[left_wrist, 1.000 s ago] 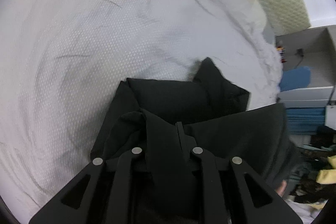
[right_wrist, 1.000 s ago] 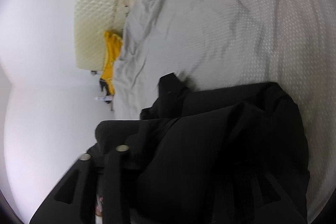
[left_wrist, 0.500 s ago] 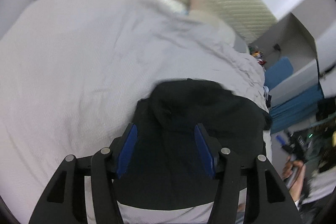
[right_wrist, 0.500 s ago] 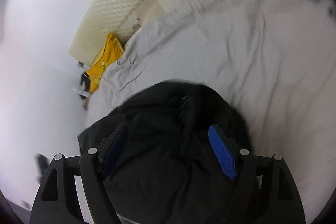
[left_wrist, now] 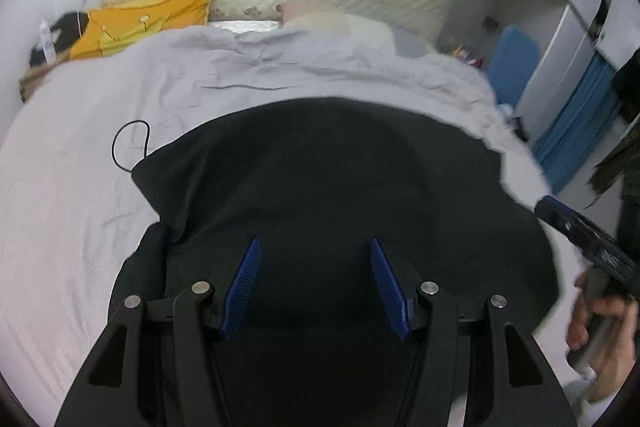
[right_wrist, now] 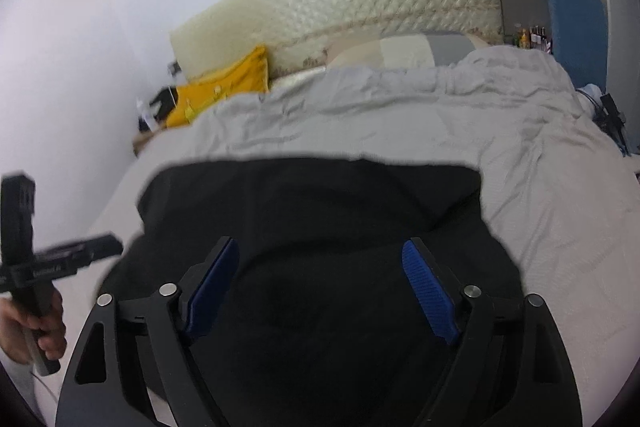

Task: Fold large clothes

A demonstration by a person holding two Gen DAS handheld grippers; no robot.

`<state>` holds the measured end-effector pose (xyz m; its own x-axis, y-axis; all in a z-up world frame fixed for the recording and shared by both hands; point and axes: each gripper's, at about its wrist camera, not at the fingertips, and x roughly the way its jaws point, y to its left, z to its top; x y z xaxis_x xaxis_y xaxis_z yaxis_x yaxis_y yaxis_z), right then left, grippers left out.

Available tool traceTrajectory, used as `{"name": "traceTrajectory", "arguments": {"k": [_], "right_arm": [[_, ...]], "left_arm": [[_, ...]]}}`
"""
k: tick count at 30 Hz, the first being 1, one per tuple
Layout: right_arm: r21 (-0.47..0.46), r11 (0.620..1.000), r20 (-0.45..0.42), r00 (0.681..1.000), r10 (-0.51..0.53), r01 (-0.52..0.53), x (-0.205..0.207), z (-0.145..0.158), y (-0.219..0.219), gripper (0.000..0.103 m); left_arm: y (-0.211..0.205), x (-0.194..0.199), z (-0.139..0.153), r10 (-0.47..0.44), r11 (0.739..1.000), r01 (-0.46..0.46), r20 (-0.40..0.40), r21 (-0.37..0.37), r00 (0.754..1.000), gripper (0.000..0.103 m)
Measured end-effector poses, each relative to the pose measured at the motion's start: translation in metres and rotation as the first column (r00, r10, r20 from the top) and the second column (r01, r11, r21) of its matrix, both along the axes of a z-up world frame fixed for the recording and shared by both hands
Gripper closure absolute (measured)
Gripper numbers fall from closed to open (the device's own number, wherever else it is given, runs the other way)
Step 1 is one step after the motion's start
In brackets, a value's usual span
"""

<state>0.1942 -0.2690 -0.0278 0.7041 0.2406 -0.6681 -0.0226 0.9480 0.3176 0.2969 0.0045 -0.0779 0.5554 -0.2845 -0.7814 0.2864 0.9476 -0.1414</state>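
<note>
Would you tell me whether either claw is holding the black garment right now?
Neither: the left claw and right claw are both open above the black garment, gripping nothing.

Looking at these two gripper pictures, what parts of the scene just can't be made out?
- Left wrist view: the black garment's near edge, hidden behind the left hand-held gripper.
- Right wrist view: its near edge, hidden behind the right hand-held gripper; its far edge is blurred.
- Both views: what garment it is.
</note>
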Motion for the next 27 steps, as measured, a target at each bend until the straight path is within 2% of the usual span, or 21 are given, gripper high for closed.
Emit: {"name": "traceTrajectory", "arguments": {"k": [3, 5, 8, 15, 22, 27], "right_arm": [[-0.016, 1.000, -0.027, 1.000, 0.014, -0.015, 0.013, -0.031, 0.012, 0.019], [-0.024, 1.000, -0.028, 1.000, 0.009, -0.010, 0.024, -0.044, 0.017, 0.015], [-0.024, 1.000, -0.003, 1.000, -0.003, 0.003, 0.040, -0.050, 0.019, 0.012], [-0.082, 0.997, -0.028, 1.000, -0.010, 0.008, 0.085, -0.058, 0.026, 0.010], [-0.131, 0.991, -0.036, 0.999, -0.022, 0.017, 0.120, -0.077, 0.033, 0.003], [-0.174, 0.985, -0.045, 0.999, -0.023, 0.015, 0.130, -0.082, 0.038, 0.002]], "left_arm": [[-0.009, 0.017, -0.021, 0.009, 1.000, -0.010, 0.015, 0.027, 1.000, 0.045], [-0.012, 0.030, -0.029, 0.013, 0.999, -0.014, 0.018, 0.029, 1.000, 0.045], [-0.021, 0.045, -0.036, 0.009, 0.997, -0.013, 0.049, 0.074, 0.999, 0.045], [-0.034, 0.089, -0.052, 0.031, 0.990, -0.044, 0.094, 0.137, 0.995, 0.045], [-0.040, 0.122, -0.073, 0.065, 0.981, -0.082, 0.099, 0.176, 0.993, 0.045], [-0.040, 0.129, -0.074, 0.072, 0.981, -0.087, 0.096, 0.171, 0.993, 0.046]]}}
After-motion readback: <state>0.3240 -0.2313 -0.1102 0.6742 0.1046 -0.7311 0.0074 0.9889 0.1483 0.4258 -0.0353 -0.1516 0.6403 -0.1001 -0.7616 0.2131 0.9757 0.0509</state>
